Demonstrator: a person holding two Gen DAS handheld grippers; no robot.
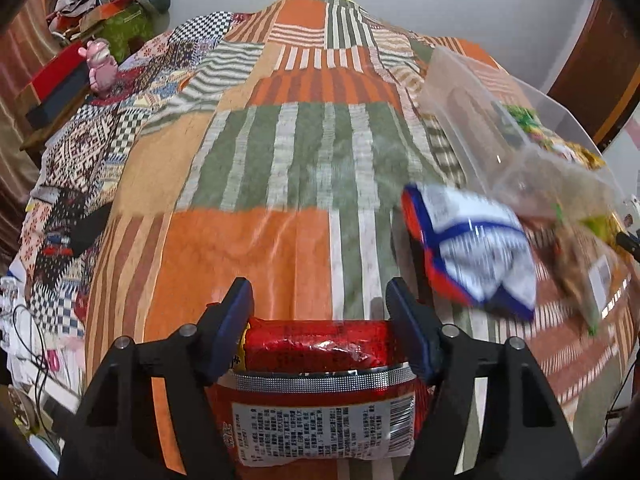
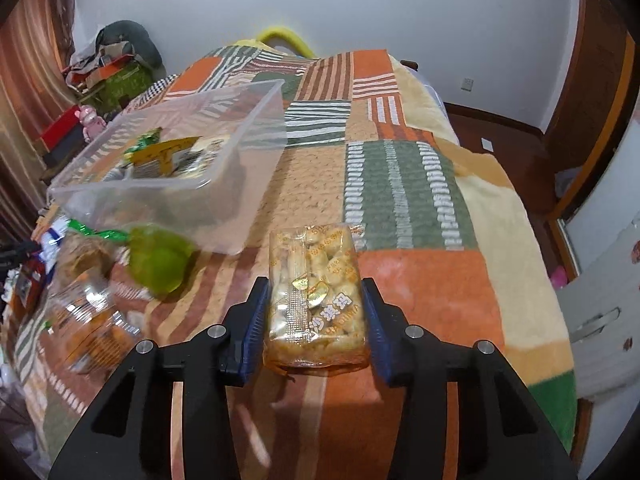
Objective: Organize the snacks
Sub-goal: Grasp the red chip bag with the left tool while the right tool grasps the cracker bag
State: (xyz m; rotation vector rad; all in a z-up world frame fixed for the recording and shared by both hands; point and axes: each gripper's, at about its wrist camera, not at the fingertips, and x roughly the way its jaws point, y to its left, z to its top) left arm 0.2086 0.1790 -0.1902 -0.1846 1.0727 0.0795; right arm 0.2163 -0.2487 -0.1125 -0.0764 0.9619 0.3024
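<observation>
Red packet (image 1: 320, 354) fills left tongs (image 1: 320, 320); right tongs (image 2: 314, 320) clamp caramel-puff pack (image 2: 316, 300).

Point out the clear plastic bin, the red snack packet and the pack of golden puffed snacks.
clear plastic bin (image 2: 256, 184): right wrist view, near side wall.
red snack packet (image 1: 316, 346): left wrist view, crinkled red top.
pack of golden puffed snacks (image 2: 316, 296): right wrist view, middle of wrapper.

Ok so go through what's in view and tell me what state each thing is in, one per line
Left gripper: shut on the red packet.
Right gripper: shut on the clear cracker pack.
Plastic bin: open, no lid on it, a few snacks inside.
Green bag: lying loose on the blanket.
White and blue bag: outside the bin, blurred.
</observation>
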